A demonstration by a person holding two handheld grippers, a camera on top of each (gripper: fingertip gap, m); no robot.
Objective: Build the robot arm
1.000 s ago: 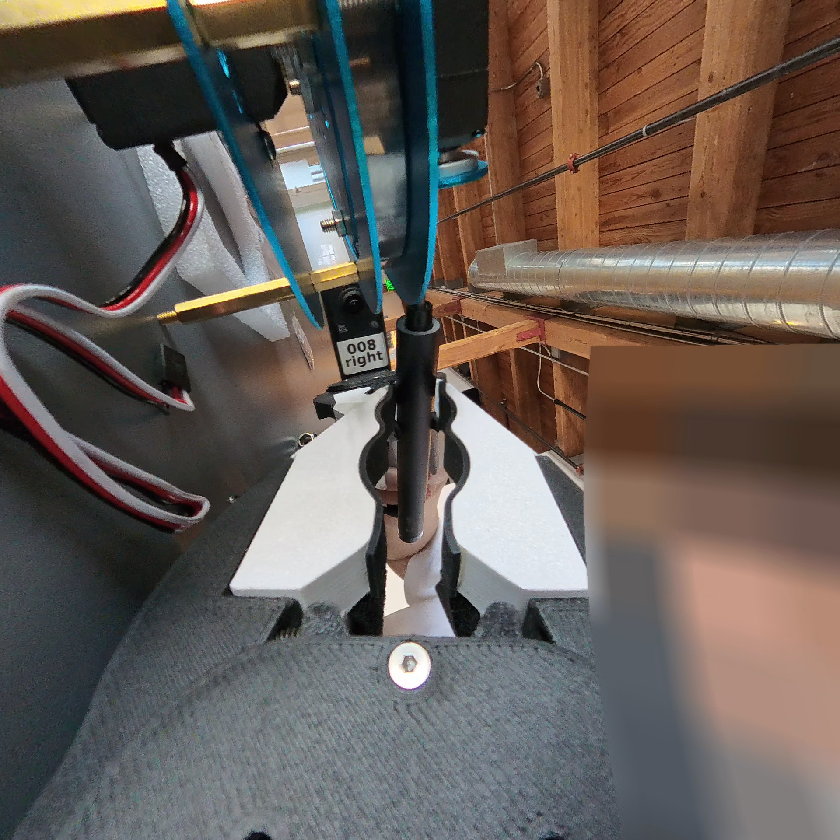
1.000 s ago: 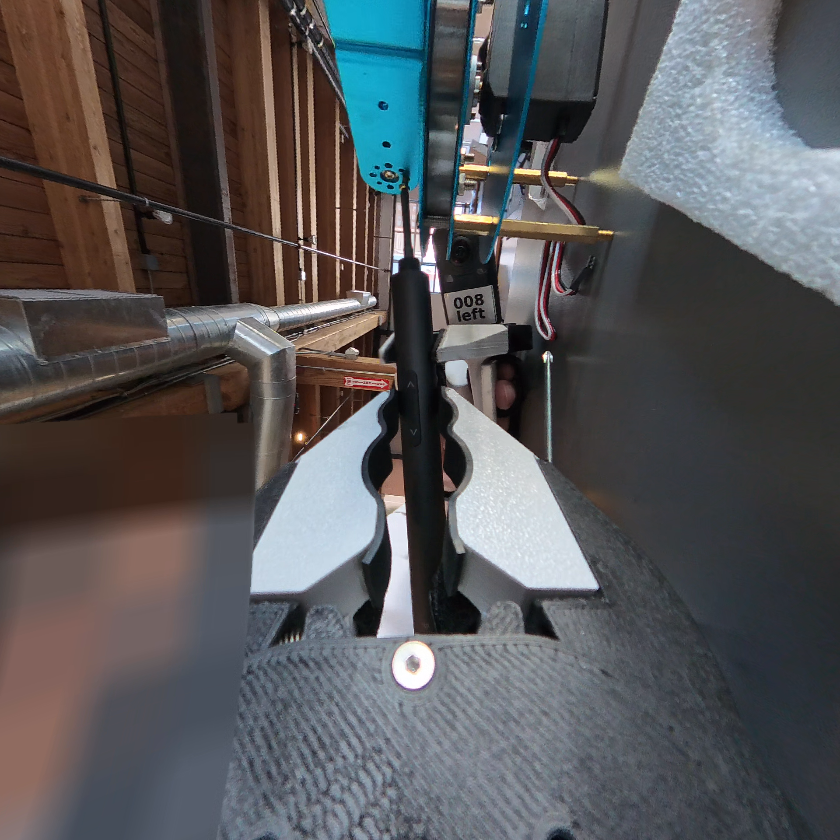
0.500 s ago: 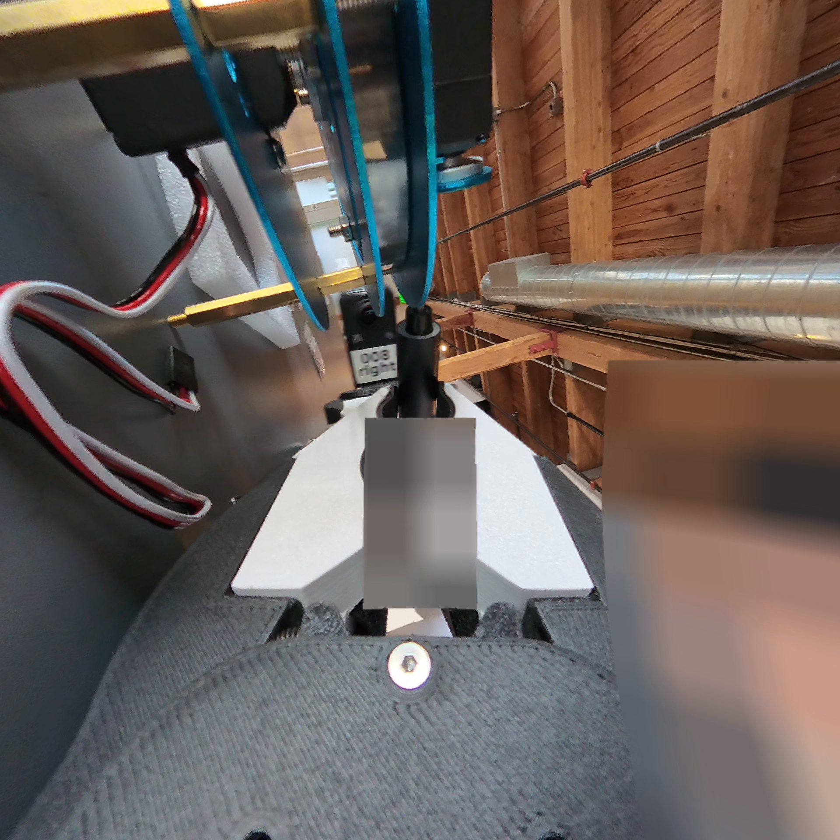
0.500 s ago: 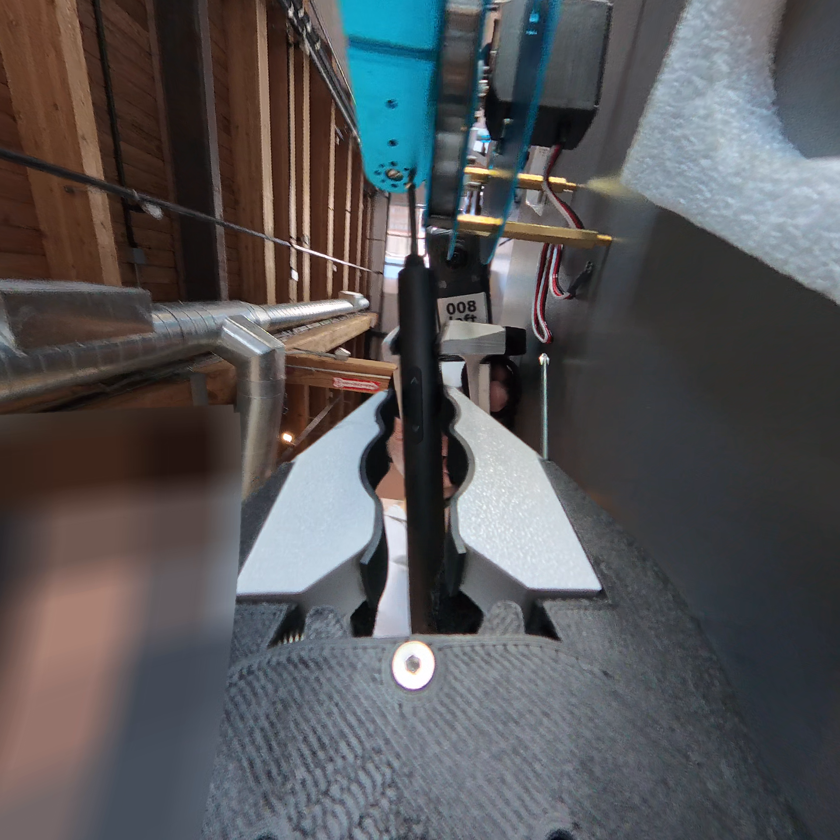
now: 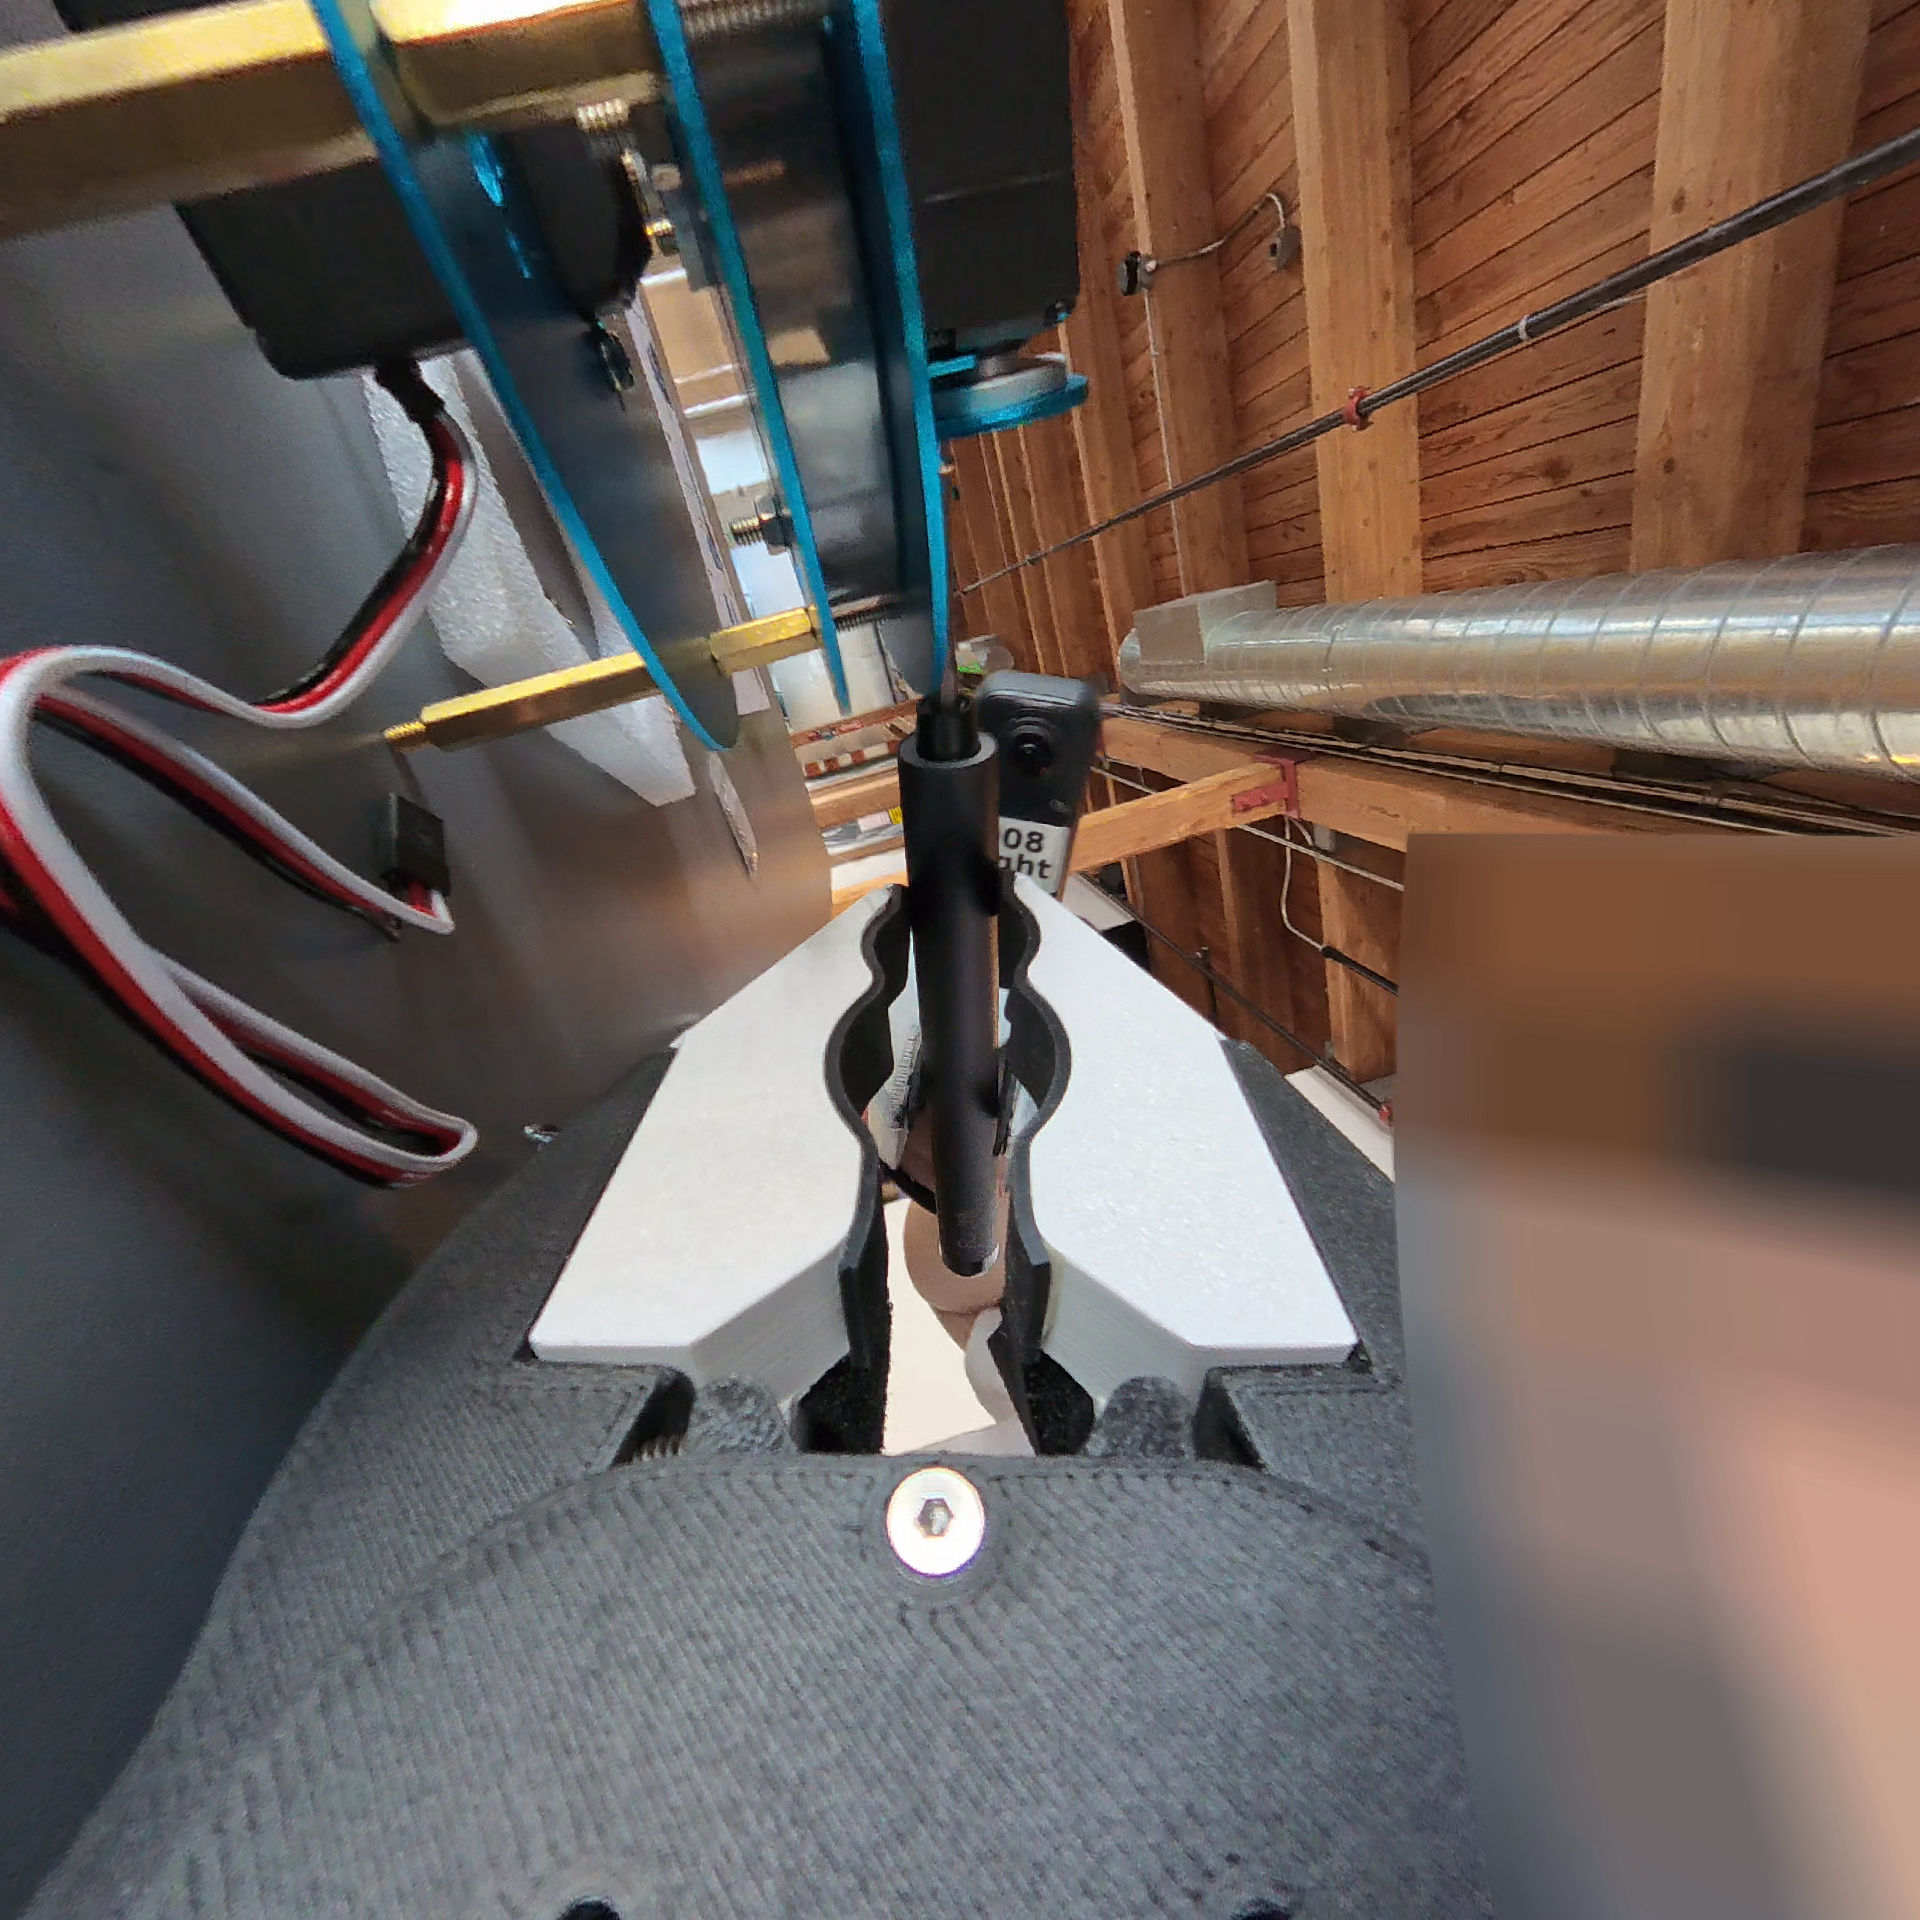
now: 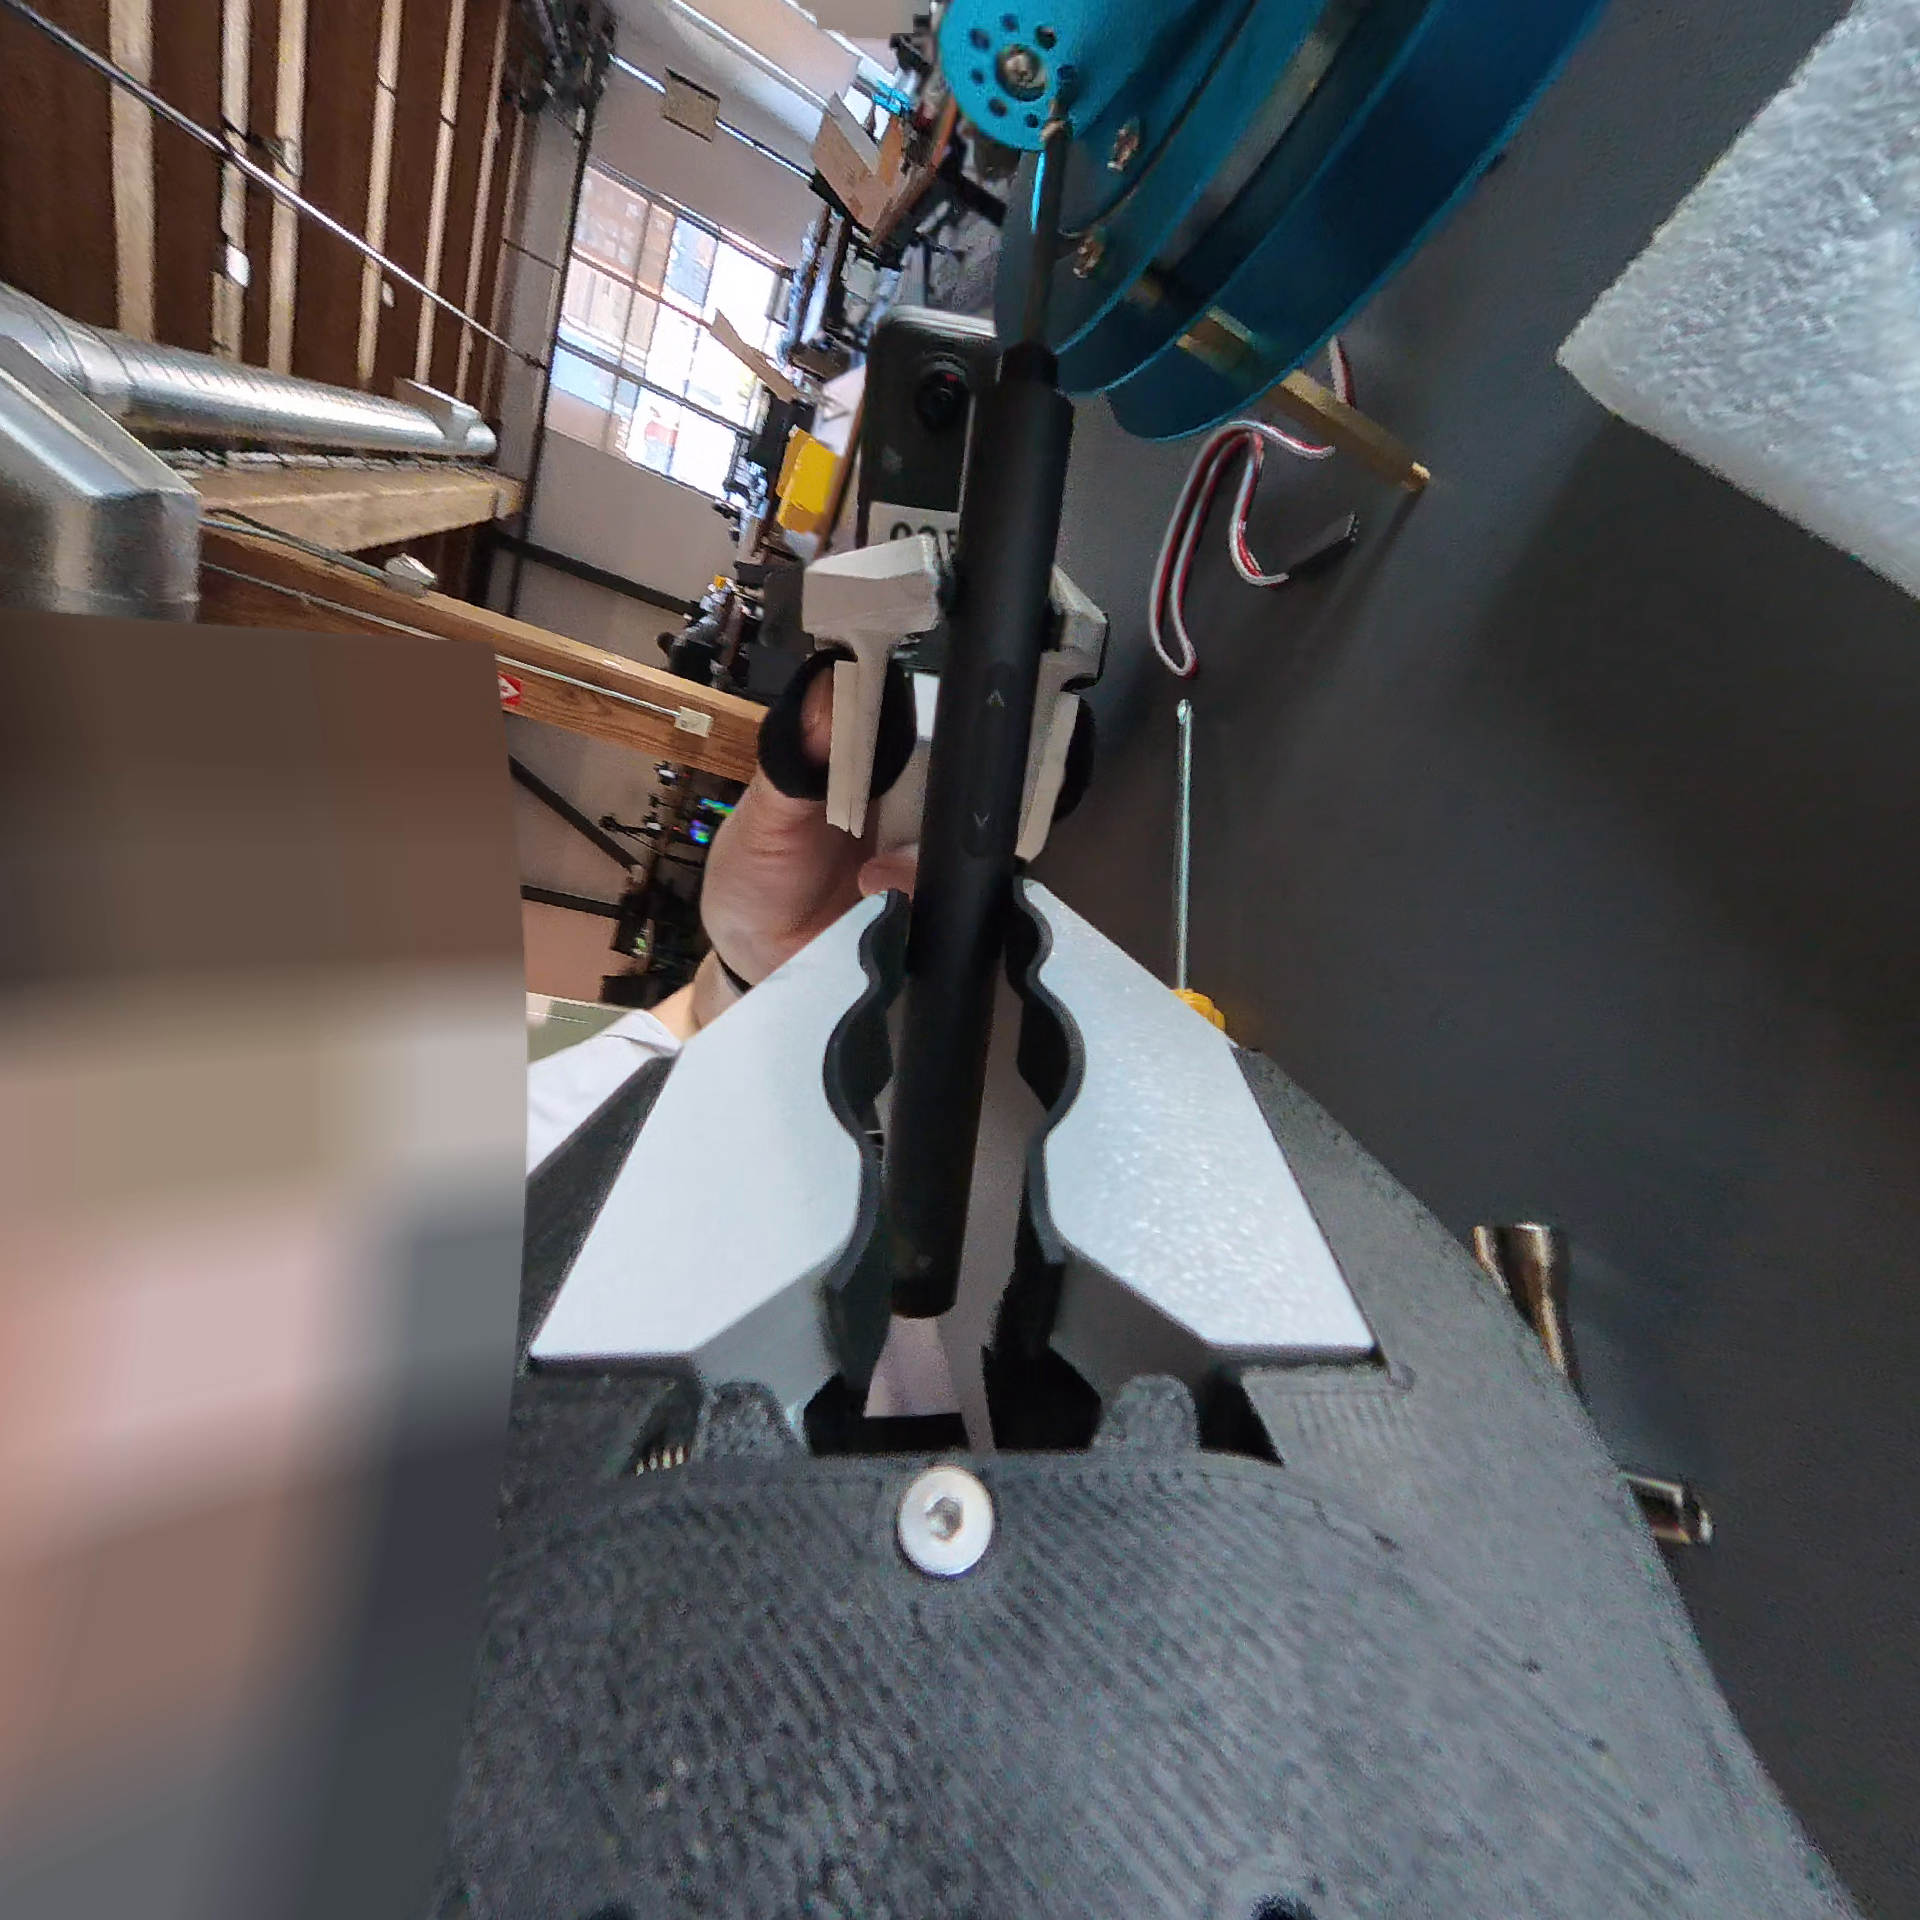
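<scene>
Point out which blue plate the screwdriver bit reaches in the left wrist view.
The rightmost blue plate, nearest the wooden wall; the screwdriver bit ends at its lower tip. The other two stand further left.

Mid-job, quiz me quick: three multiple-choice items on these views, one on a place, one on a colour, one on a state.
1. Where does the screwdriver bit end?
A) at the blue disc
B) at a keyboard
C) at a floor tile

2. What colours are the looped wires?
A) green and yellow
B) red, white and black
C) all blue

3. The right hand-held gripper is:
A) wide open and empty
B) shut on a cloth
C) shut on the screwdriver

Answers:
1 A, the thin bit reaches the disc's edge in the right wrist view.
2 B, those three stripes run side by side in the left wrist view.
3 C, both fingers press against the black shaft.
</scene>
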